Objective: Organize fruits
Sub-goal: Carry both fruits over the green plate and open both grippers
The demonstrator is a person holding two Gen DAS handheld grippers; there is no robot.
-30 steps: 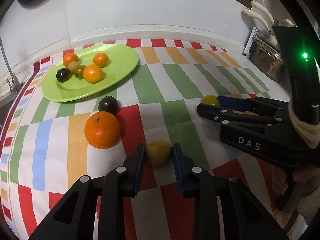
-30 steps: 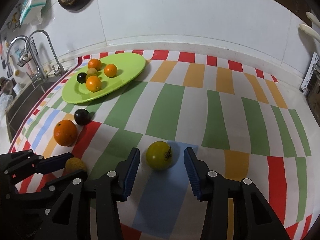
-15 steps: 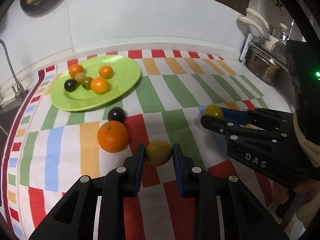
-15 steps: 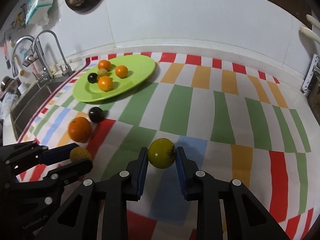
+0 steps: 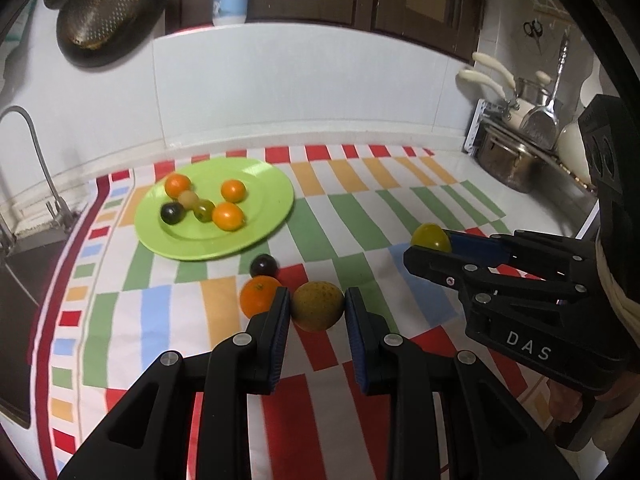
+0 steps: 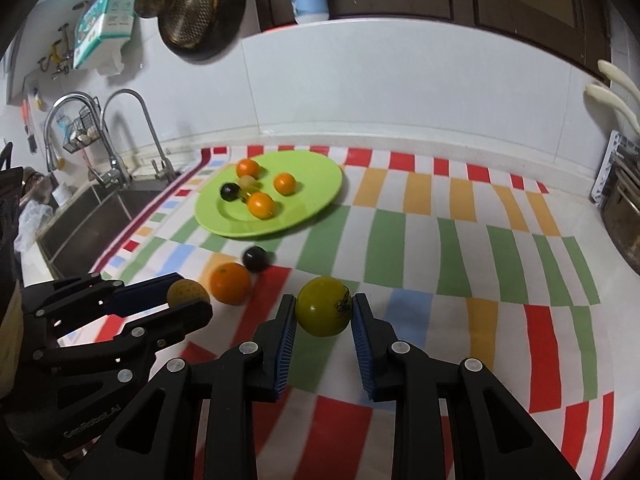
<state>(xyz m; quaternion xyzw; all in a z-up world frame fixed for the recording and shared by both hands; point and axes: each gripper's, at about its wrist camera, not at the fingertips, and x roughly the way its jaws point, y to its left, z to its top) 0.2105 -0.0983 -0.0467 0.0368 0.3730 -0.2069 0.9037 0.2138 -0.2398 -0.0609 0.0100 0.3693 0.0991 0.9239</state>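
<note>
My left gripper (image 5: 317, 307) is shut on a brownish-yellow fruit (image 5: 317, 306) and holds it above the striped cloth; it also shows in the right wrist view (image 6: 188, 293). My right gripper (image 6: 324, 311) is shut on a yellow-green tomato (image 6: 323, 311), lifted off the cloth; the tomato also shows in the left wrist view (image 5: 431, 237). A green plate (image 5: 264, 208) at the back left holds several small fruits. An orange (image 5: 258, 295) and a dark round fruit (image 5: 263, 265) lie on the cloth between the plate and my left gripper.
A sink with taps (image 6: 116, 168) lies at the left edge of the counter. Pots and utensils (image 5: 508, 152) stand at the right. A white tiled wall (image 5: 300, 88) runs behind the cloth.
Both grippers have risen with their fruits, so the counter looks farther away. The right gripper closed on the yellow-green tomato a second ago and lifted it.
</note>
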